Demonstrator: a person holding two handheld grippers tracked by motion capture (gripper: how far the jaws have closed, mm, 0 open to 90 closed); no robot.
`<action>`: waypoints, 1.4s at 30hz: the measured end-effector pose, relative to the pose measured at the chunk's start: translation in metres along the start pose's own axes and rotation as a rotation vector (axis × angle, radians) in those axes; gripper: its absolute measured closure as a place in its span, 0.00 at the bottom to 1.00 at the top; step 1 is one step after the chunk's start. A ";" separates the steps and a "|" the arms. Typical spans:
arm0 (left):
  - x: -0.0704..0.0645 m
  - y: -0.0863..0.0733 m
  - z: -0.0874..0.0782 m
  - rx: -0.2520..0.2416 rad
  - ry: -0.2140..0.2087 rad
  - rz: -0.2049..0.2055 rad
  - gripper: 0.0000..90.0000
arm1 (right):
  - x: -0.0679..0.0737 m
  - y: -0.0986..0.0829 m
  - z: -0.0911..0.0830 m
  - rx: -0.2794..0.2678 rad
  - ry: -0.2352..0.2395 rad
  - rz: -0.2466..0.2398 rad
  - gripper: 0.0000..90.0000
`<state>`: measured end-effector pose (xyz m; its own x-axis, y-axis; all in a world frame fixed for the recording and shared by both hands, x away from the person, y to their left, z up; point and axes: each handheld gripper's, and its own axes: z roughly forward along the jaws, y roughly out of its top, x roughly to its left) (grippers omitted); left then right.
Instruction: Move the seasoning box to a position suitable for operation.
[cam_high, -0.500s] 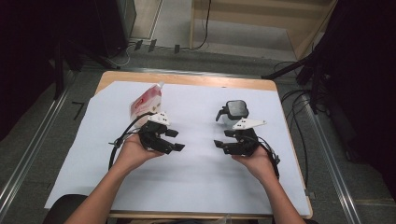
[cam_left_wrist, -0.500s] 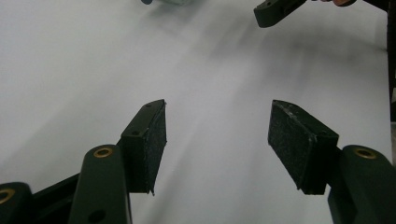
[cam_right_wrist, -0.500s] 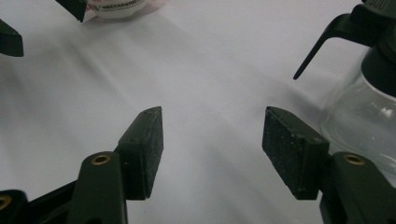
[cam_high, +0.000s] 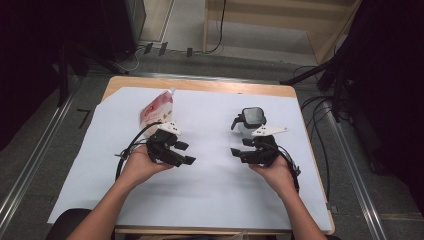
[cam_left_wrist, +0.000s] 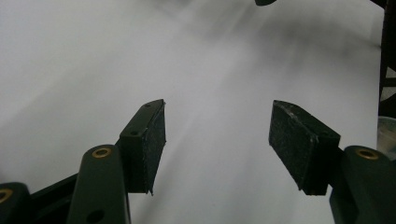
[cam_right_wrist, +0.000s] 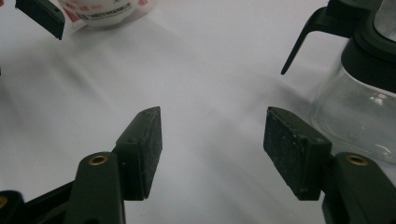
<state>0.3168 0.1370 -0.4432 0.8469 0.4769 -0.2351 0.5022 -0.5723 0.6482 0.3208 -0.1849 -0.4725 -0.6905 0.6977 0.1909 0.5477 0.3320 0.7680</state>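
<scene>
Both grippers released, left gripper (cam_high: 181, 153) near pouch (cam_high: 156, 108), right gripper (cam_high: 239, 151) beside glass jug (cam_right_wrist: 362, 100); careless reach could knock jug over

I see both my grippers, left gripper (cam_high: 186, 154) and right gripper (cam_high: 239, 146), in matte black with small brass-coloured screws, over a plain white sheet (cam_high: 210, 190) on a light wood table (cam_high: 235, 88). The pouch (cam_high: 156, 109) is white with red and pink print, and the clear glass jug (cam_high: 251, 121) carries a black lid and handle.
</scene>
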 end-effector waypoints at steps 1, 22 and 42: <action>0.001 -0.001 0.000 0.000 -0.004 0.005 0.42 | 0.000 0.000 0.000 0.003 -0.002 -0.002 0.42; 0.003 -0.002 0.001 0.005 0.012 0.000 0.37 | -0.004 -0.001 -0.001 0.027 -0.042 -0.006 0.41; -0.002 0.000 0.000 -0.005 -0.029 -0.004 0.36 | -0.034 -0.003 -0.005 -0.038 -0.200 0.104 0.24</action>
<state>0.3155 0.1360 -0.4426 0.8495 0.4600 -0.2583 0.5049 -0.5673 0.6506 0.3407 -0.2127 -0.4780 -0.5215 0.8403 0.1481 0.5906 0.2303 0.7734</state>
